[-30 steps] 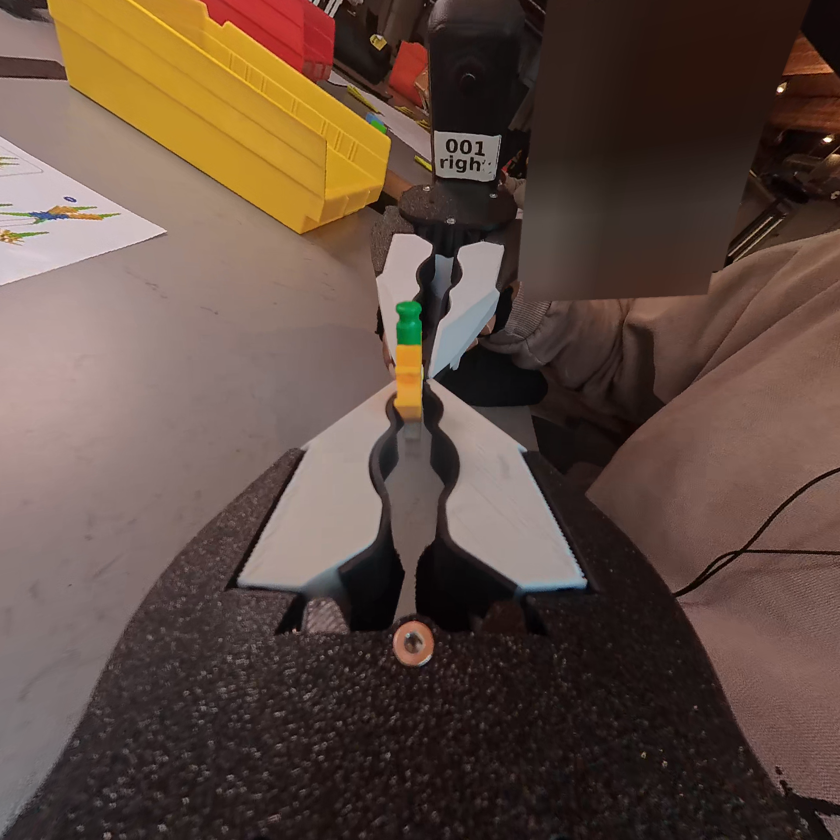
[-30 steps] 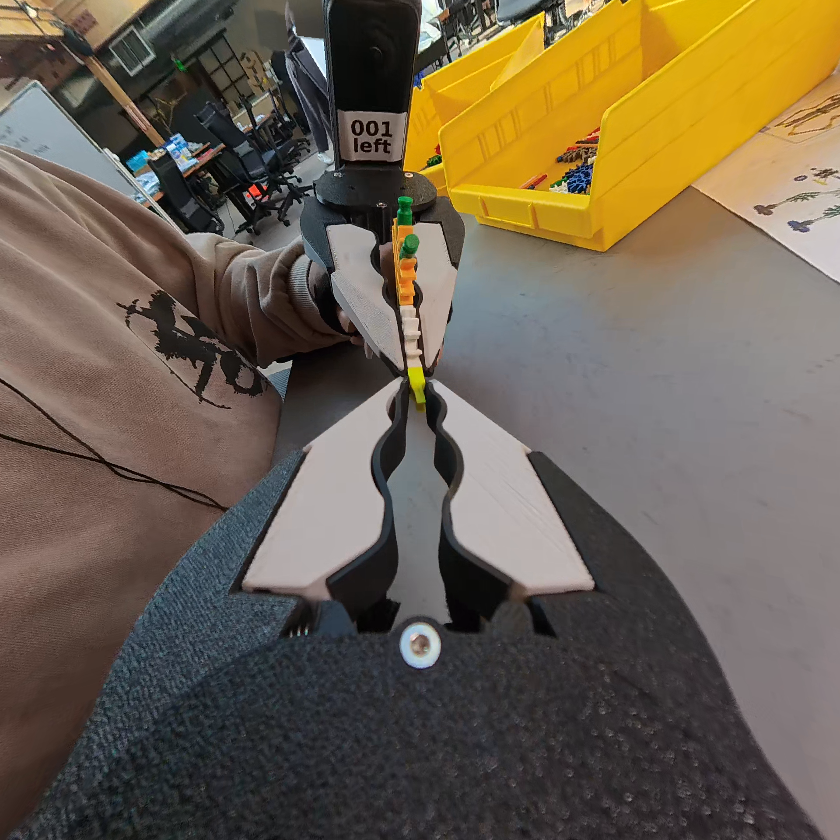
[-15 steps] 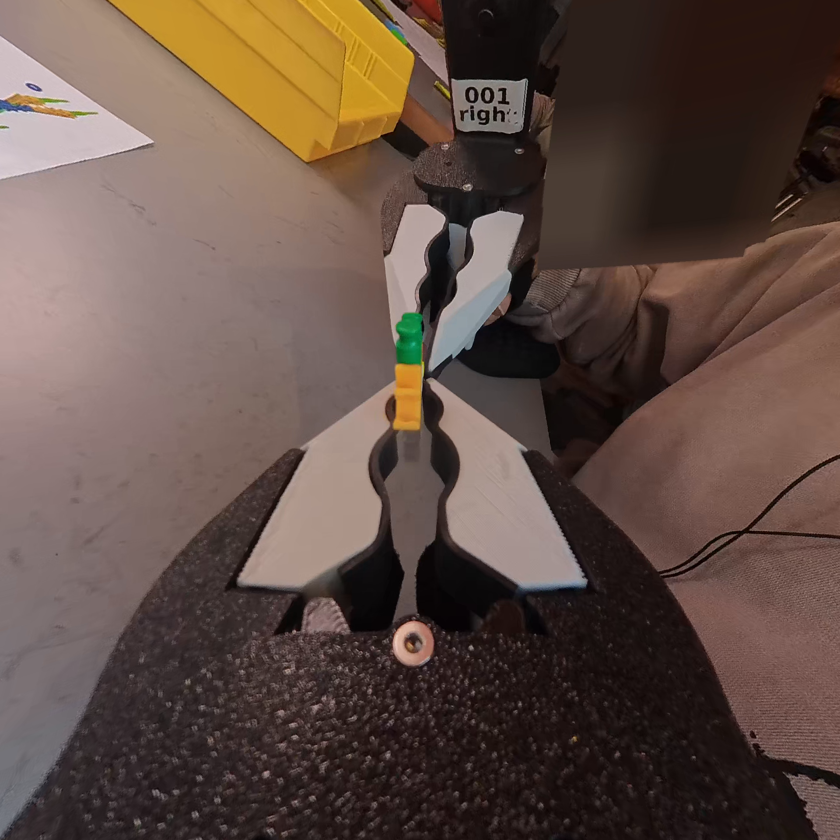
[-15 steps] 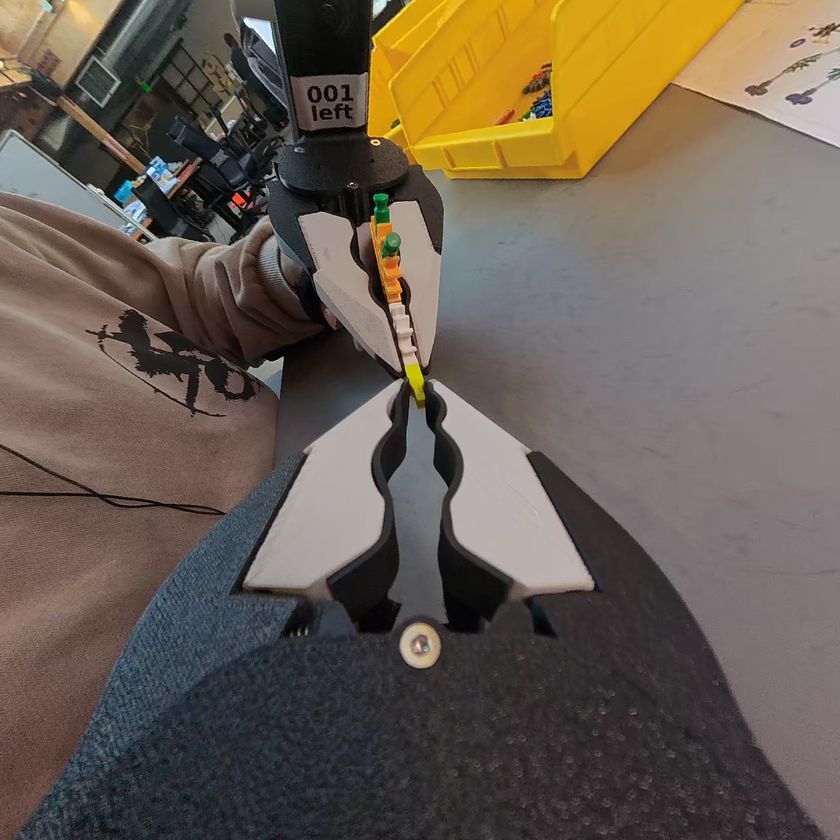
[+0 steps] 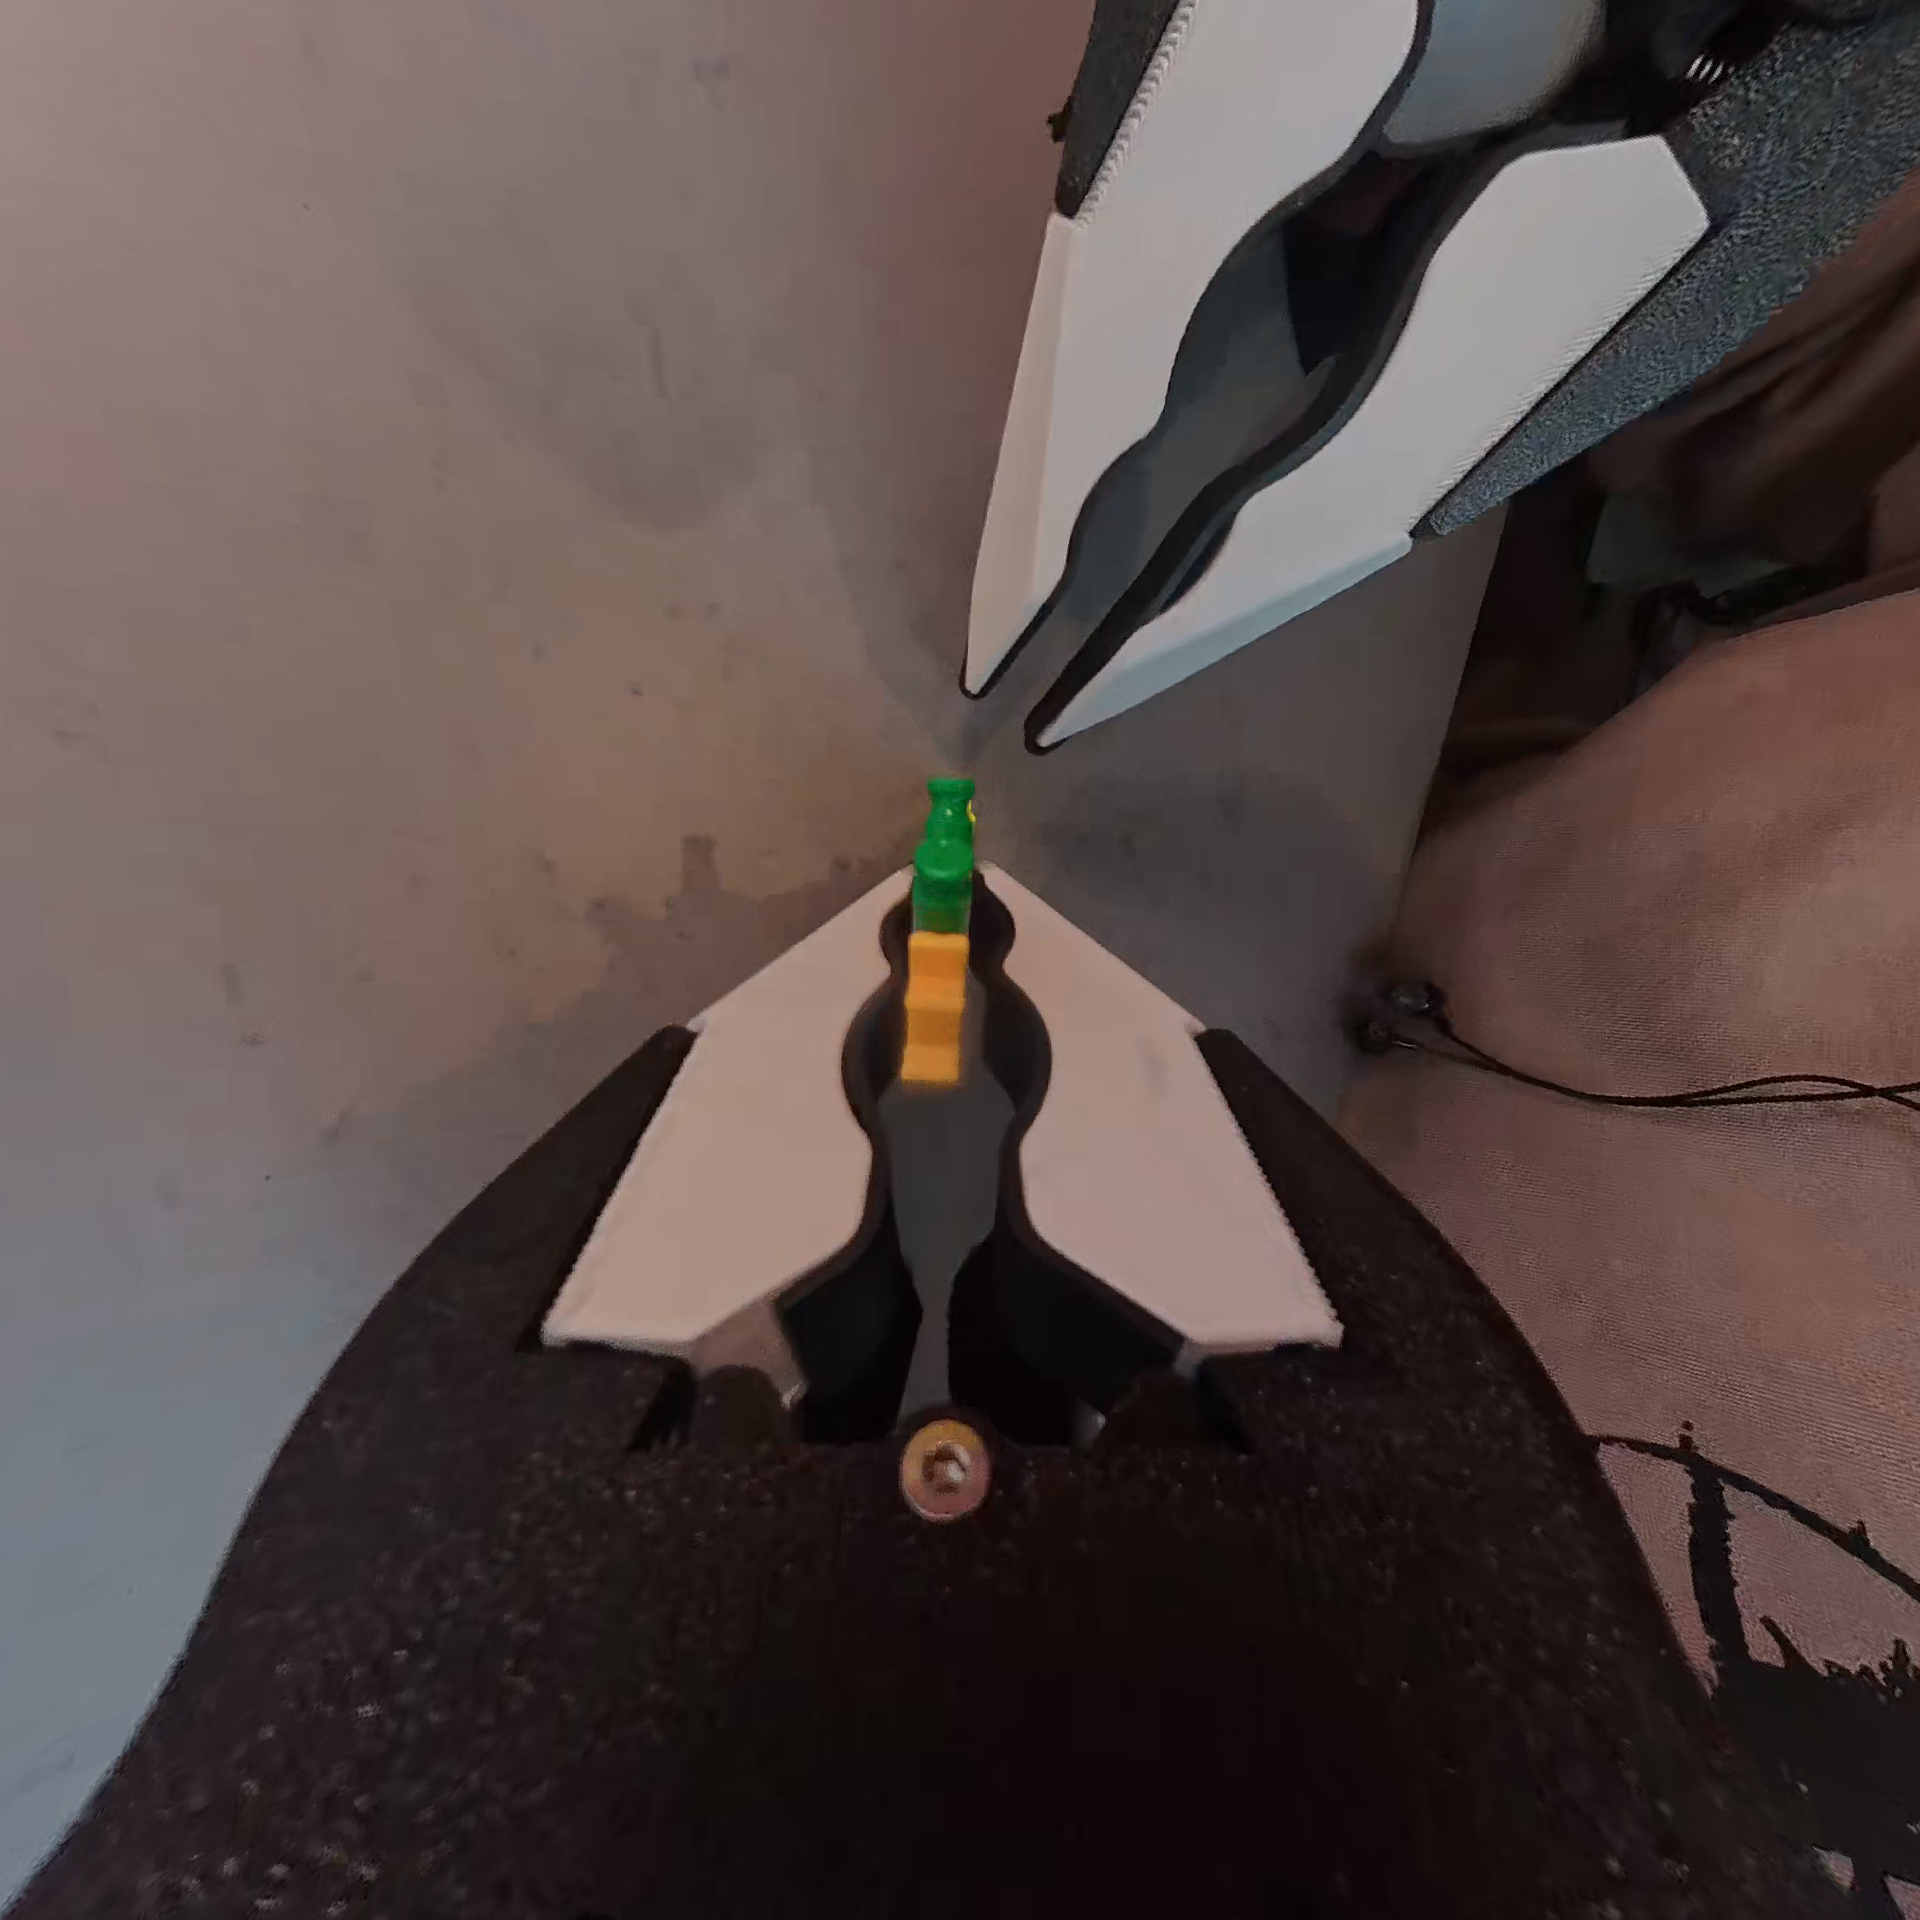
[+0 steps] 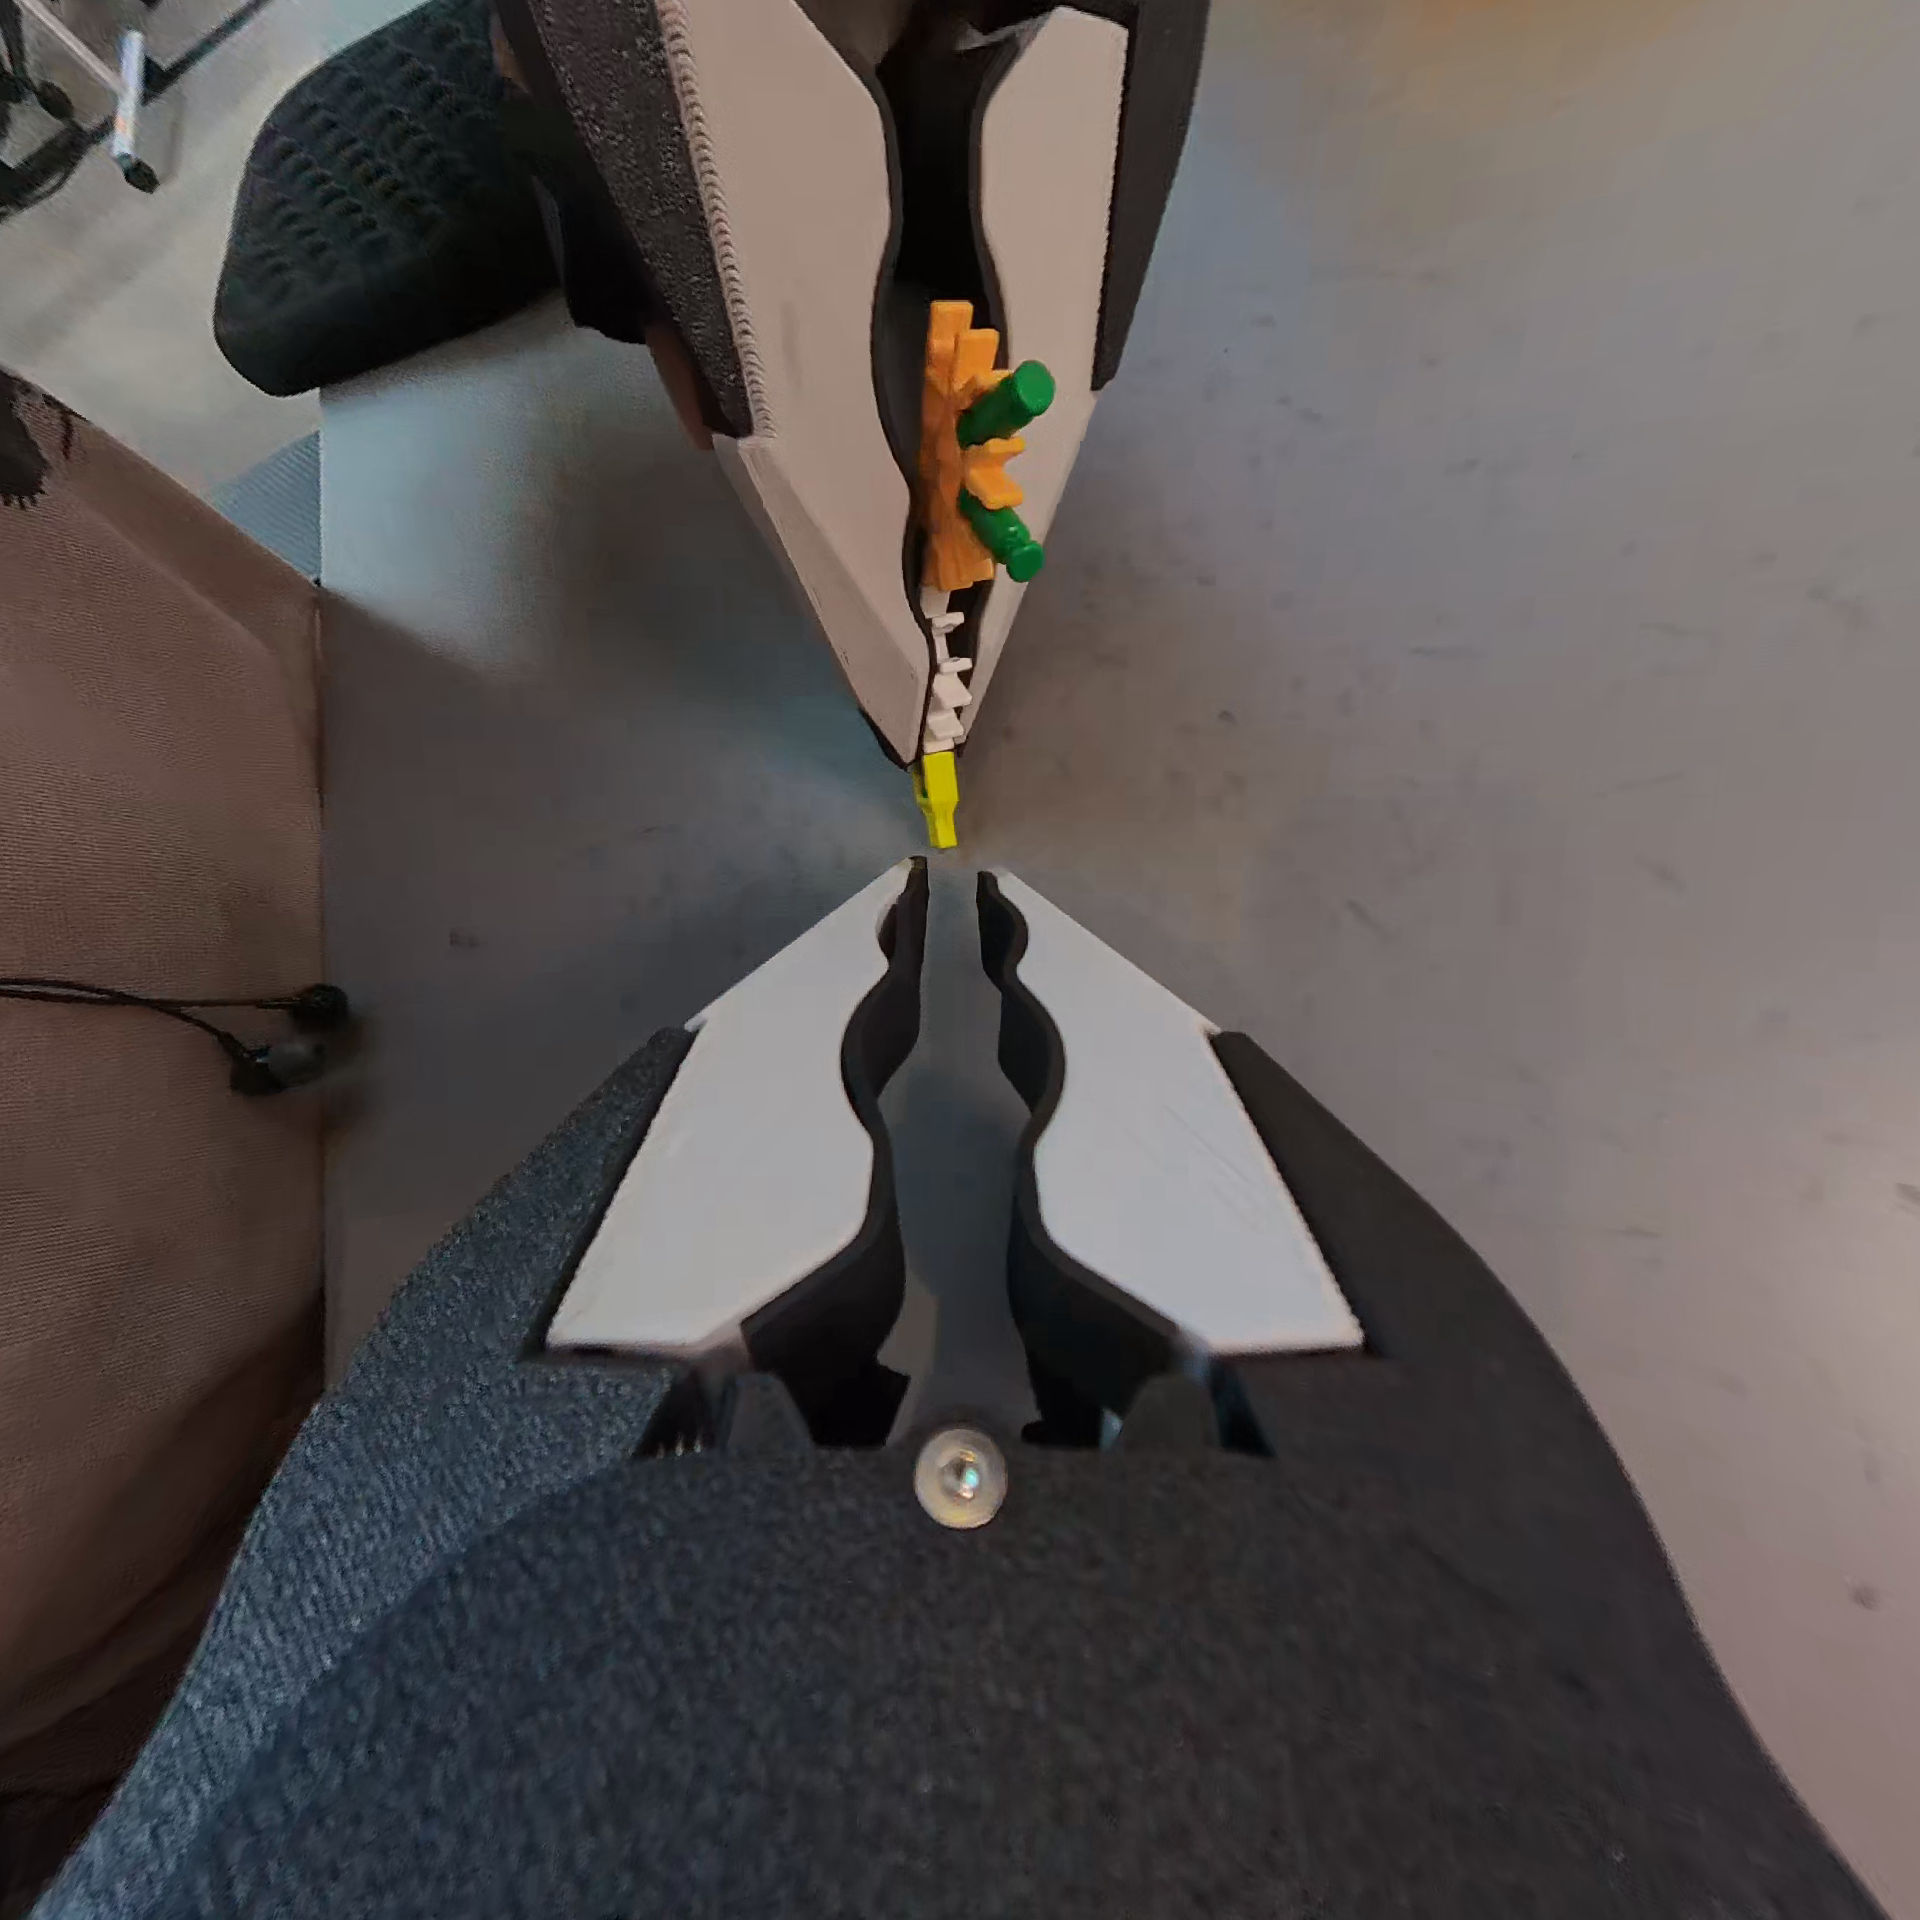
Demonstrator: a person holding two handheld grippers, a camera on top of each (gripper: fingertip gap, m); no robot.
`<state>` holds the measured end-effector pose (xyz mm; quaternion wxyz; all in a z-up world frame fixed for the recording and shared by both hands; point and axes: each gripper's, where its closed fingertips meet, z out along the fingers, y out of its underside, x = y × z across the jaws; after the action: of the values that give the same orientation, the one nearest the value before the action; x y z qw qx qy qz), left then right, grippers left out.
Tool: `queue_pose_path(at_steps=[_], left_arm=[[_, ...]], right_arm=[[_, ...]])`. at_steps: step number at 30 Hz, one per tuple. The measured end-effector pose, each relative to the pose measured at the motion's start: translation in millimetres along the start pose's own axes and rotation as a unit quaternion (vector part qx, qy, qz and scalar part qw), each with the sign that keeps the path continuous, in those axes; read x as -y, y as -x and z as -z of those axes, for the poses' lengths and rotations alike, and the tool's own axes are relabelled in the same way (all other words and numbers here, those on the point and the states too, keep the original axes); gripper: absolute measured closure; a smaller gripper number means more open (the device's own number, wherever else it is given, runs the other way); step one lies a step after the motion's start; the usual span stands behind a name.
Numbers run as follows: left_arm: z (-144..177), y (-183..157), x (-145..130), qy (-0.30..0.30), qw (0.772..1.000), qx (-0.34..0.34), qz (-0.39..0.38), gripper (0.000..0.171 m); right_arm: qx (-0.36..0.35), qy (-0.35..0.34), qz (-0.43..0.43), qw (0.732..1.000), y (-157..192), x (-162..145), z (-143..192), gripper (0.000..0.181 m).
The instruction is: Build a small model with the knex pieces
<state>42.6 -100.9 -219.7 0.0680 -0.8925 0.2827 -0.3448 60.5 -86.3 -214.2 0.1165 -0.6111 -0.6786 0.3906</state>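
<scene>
grey table (image 6: 1507, 623) fills both views, scuffed and smudged, warm light washing over it and cooler grey in the shade. past its edge, a black mesh chair (image 6: 384, 229) on pale floor (image 6: 94, 281). black earbuds (image 6: 291, 1039) on a thin cord lie by the table edge.

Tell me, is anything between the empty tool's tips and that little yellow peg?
Nothing: in the right wrist view only bare grey table shows between the right gripper and the yellow peg of the left gripper's brick stack.
</scene>
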Motion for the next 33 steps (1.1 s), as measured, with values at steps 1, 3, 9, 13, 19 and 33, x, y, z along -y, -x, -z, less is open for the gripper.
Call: queue_pose_path(at_steps=[1, 3, 9, 13, 19, 33], left_arm=[[0, 1, 1, 0.019, 1.0, 0.004, 0.0, 0.166], [0, 3, 1, 0.056, 0.998, 0.009, 0.001, 0.166], [3, 15, 10, 0.122, 0.992, 0.017, 0.031, 0.164], [2, 19, 13, 0.152, 0.987, 0.02, 0.038, 0.164], [1, 20, 14, 0.19, 0.981, 0.034, 0.018, 0.164], [1, 32, 30, 0.2, 0.96, 0.176, -0.087, 0.164]], right_arm=[[-0.001, -0.007, 0.001, 1.0, 0, 2, 2, 0.173], [0.002, -0.02, 0.005, 1.0, 1, 5, 7, 0.173], [-0.007, -0.045, 0.015, 0.999, 3, 8, 15, 0.174], [-0.032, -0.04, 0.017, 0.999, -5, 6, 12, 0.174], [-0.067, -0.006, 0.048, 0.997, -12, 1, 0, 0.175], [-0.169, 0.013, 0.078, 0.982, -28, 5, -5, 0.171]])
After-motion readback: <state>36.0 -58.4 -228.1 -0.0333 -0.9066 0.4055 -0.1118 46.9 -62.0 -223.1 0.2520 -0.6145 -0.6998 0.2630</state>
